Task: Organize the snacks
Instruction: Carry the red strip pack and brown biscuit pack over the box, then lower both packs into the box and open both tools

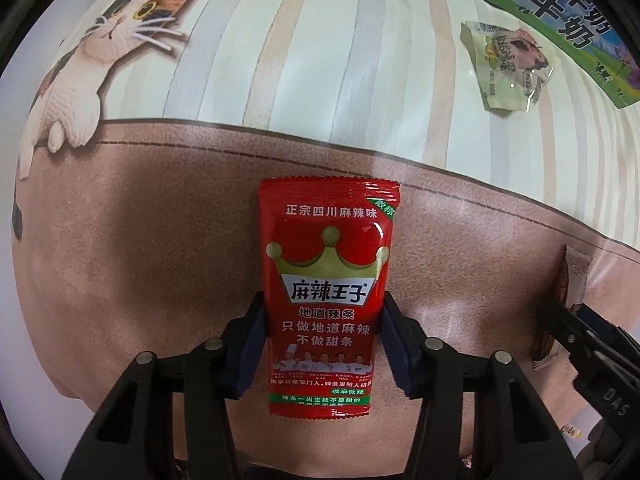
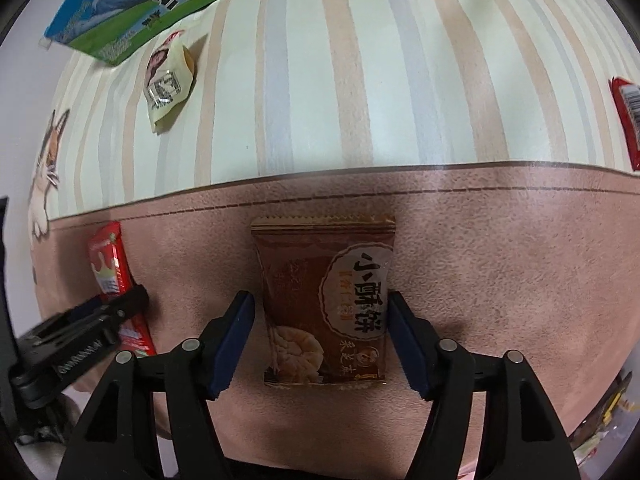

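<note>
Left wrist view: my left gripper [image 1: 324, 344] has its blue pads pressed against both sides of the red spicy-strip packet [image 1: 328, 296], clamped on it, over the brown band of the worktop [image 1: 120, 264]. The band's stitched edge runs just beyond the packet's top, and past it lies the striped part of the cloth, broad and open up to the pale snack pouch [image 1: 506, 66] by the milk carton [image 1: 560, 12] at the far right corner. A printed cat [image 1: 108, 48] sits far left.

In the right wrist view, my right gripper [image 2: 322, 344] straddles the brown biscuit packet [image 2: 326, 308]; the pads sit at its side edges (whether they actually pinch it I cannot tell). There is free brown surface to its right; to its left the other gripper is close.

Count: two red packets, one held, one more [image 2: 628, 120] at the far right edge; one brown; one pale pouch; one carton.
</note>
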`<state>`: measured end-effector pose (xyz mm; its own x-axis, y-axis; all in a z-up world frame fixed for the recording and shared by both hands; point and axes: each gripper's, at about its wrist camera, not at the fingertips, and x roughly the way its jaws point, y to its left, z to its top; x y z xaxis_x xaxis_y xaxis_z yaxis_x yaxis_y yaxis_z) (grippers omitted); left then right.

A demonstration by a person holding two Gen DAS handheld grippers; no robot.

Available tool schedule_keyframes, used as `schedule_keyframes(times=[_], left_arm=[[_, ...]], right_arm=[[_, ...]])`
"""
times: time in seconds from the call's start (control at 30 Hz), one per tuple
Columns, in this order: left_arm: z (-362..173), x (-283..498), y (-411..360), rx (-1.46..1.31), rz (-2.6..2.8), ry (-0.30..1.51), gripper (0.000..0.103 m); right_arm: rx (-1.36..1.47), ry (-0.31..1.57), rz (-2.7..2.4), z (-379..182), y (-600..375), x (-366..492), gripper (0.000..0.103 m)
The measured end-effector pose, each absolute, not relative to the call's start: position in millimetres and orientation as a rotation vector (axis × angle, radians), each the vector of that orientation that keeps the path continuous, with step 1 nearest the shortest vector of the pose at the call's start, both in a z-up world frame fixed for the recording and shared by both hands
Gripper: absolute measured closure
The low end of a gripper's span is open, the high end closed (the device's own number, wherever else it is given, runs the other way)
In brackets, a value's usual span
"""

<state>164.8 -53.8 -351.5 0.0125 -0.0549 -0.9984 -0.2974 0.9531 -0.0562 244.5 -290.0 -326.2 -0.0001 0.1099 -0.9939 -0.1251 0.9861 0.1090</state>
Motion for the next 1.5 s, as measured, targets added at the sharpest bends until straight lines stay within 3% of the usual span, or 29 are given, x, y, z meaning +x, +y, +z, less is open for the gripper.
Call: schedule_keyframes(times=[0.07,0.4,0.67,1.1,1.3,1.5], left_arm=[[-348.8,165.8,-54.4,-0.283,0.19,1.549,0.056],[-301.7,185.3,-66.8,-0.296,0.111,1.486,0.059],[-225.3,215.5,-86.6,-0.308,-0.011,1.36,0.059],[-108.6,319.5,-75.6,-0.291,-0.1,1.158,0.058],[-98.9,382.9,-67.3,-0.262,-0.099,1.169,0.058],[-126.8,454.7,-55.0,-0.232,-0.082,1.278,0.058]], right_arm=[[-0.024,1.549,0.182,-326.8,-279.7,245.7,0.043],[0.084,1.507,0.211,-294.3,-293.8,227.6,0.044],[0.197,1.408,0.263,-231.6,-313.4,233.3,0.044],[0.252,1.167,0.334,-104.7,-319.8,321.8,0.044],[0.21,1.124,0.299,-76.9,-317.4,391.7,0.044],[0.169,1.166,0.251,-84.7,-313.5,457.6,0.044]])
